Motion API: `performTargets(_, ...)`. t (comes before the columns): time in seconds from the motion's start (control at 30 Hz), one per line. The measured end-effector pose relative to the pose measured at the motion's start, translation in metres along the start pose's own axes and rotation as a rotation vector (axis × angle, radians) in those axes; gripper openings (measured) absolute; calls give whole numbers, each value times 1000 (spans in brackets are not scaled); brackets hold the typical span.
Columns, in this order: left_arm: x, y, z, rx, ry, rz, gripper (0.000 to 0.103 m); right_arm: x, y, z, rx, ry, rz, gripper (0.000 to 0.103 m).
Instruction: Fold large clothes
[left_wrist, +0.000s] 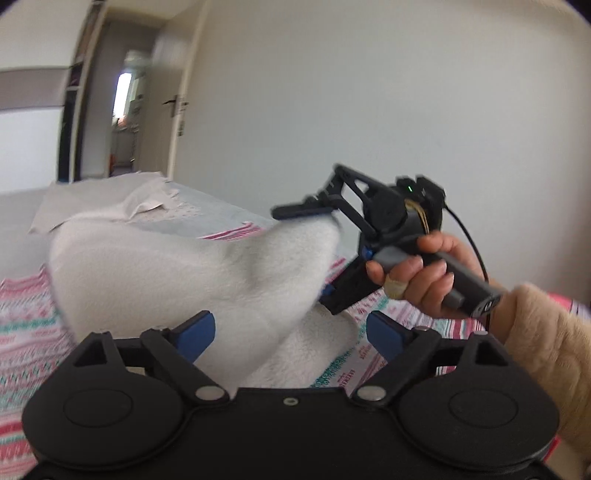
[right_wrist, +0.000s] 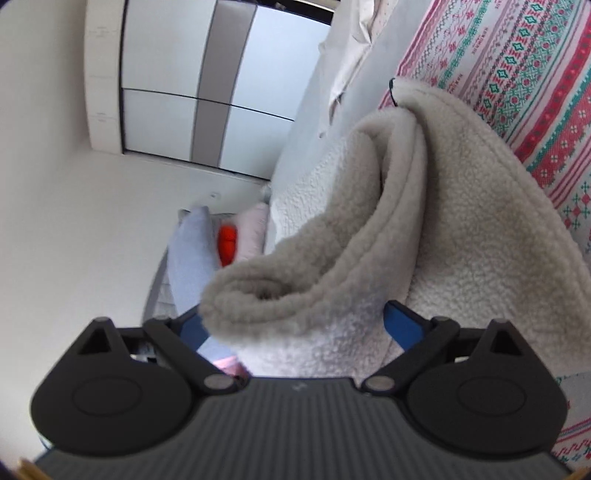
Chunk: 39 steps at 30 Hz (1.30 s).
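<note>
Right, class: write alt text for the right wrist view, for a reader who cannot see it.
A thick cream fleece garment, folded over in soft layers, lies between the open blue fingers of the right gripper without being pinched. It rests on a bedspread patterned in pink, red and teal, with a white wardrobe behind.

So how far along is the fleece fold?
Done: the fleece already lies doubled in thick layers on the patterned bedspread. In hand: nothing gripped; the left gripper and right gripper stand open with fleece between the jaws. Left: probably squaring the bundle; edges look uneven.
</note>
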<state>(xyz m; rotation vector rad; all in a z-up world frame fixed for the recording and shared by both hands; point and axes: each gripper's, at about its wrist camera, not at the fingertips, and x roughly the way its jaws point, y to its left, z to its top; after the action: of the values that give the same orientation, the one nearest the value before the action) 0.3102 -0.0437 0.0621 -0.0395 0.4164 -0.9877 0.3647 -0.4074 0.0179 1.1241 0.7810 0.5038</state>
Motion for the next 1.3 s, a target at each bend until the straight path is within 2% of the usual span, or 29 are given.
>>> performTargets(0.03, -10, 8, -2, -47, -17, 16, 94, 6, 4, -1, -3, 1, -34, 92)
performTargets(0.07, -14, 20, -3, -93, -30, 40, 96, 13, 9, -2, -24, -1, -71, 81)
performTargets(0.1, -18, 29, -5, -135, -36, 75, 97, 17, 18, -7, -68, -17, -128, 63)
performTargets(0.13, -19, 40, -7, -185, -29, 121, 97, 20, 29, -13, -130, -43, -193, 54)
performTargets(0.17, -19, 51, -8, -236, -17, 156, 97, 23, 40, -19, -198, -62, -229, 41)
performTargets(0.23, -15, 69, -12, -342, -5, 192, 97, 21, 69, -36, -362, -112, -256, 34)
performTargets(0.3, -13, 80, -16, -433, -24, 186, 97, 10, 93, -51, -495, -164, -224, 31)
performTargets(0.37, -10, 84, -19, -512, -47, 174, 98, -10, 102, -58, -570, -225, -186, 30)
performTargets(0.43, -1, 84, -23, -559, -50, 163, 100, -32, 92, -56, -584, -286, -159, 30)
performTargets(0.53, 9, 81, -29, -601, -34, 119, 102, -51, 50, -41, -506, -341, -168, 29)
performTargets(0.63, 29, 82, -37, -661, -13, 60, 103, -53, -7, -30, -391, -322, -227, 31)
performTargets(0.67, 37, 84, -39, -689, -6, 34, 103, -54, -23, -30, -369, -311, -234, 35)
performTargets(0.73, 49, 85, -47, -748, -15, -25, 103, -62, -46, -35, -366, -351, -188, 49)
performTargets(0.77, 53, 87, -51, -774, -27, -47, 103, -66, -53, -38, -365, -378, -206, 72)
performTargets(0.8, 54, 89, -53, -792, -44, -60, 103, -67, -57, -39, -368, -399, -225, 86)
performTargets(0.9, 54, 92, -58, -805, -57, -93, 103, -63, -71, -33, -314, -360, -143, 86)
performTargets(1.03, 53, 102, -70, -869, -72, -157, 103, -51, -103, -18, -88, -238, 35, 86)
performTargets(1.13, 46, 95, -69, -859, -101, -154, 101, -47, -100, -19, -72, -226, 56, 76)
performTargets(1.17, 42, 91, -68, -853, -113, -145, 99, -49, -95, -22, -73, -231, 56, 70)
performTargets(1.23, 25, 80, -65, -836, -132, -117, 91, -52, -82, -25, -92, -250, 54, 62)
performTargets(1.27, 15, 74, -62, -827, -137, -106, 90, -54, -74, -30, -101, -249, 66, 55)
performTargets(1.3, 5, 71, -61, -820, -143, -101, 89, -55, -67, -36, -105, -233, 94, 54)
